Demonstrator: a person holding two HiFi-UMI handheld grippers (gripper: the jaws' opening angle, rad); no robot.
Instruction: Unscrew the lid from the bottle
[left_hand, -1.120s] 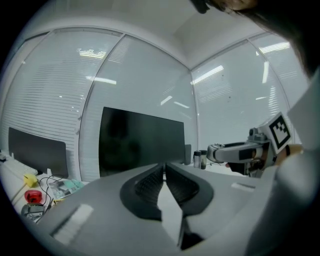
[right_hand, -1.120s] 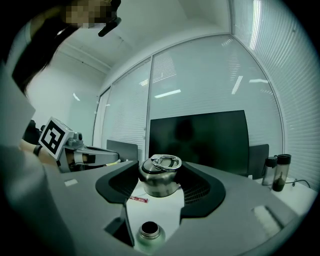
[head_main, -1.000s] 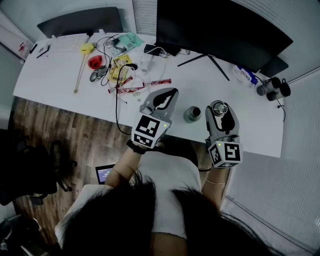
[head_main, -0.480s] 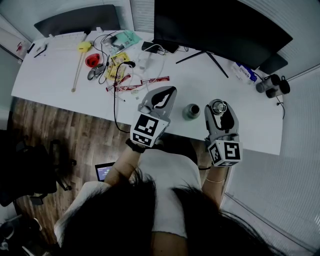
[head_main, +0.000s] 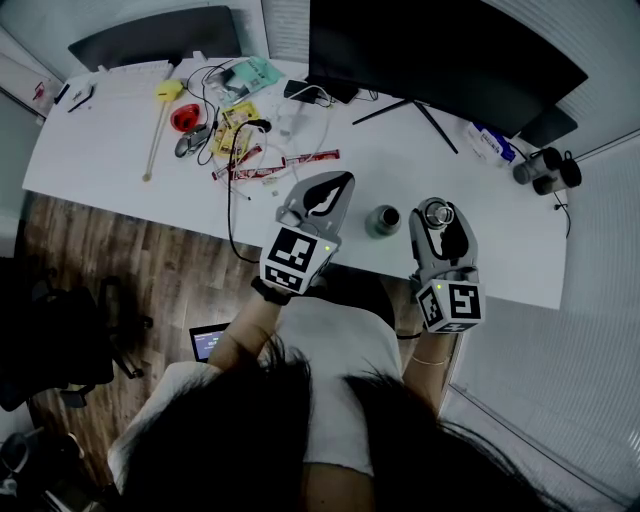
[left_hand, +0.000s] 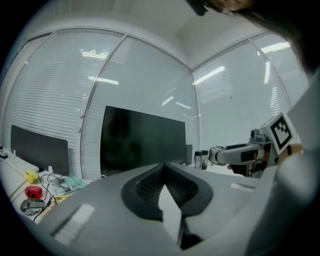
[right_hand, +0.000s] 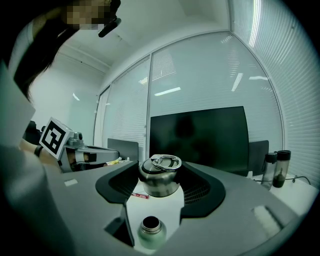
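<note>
— Where is the small grey-green metal bottle (head_main: 383, 221)?
— Upright on the white worktop (head_main: 120, 140), its mouth open.
— And its round steel lid (right_hand: 160, 170) with the ring on top?
— Off, held just right of the bottle, with the right tongs (right_hand: 161, 186) clamped on it.
— The left tongs (left_hand: 164, 170)?
— Pressed together on nothing, hovering left of the bottle.

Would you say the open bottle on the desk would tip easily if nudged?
Probably not easily: the bottle looks short and stands upright. It seems to be metal, so likely rigid and smooth, perhaps slippery. Whether it holds liquid I cannot tell.
</note>
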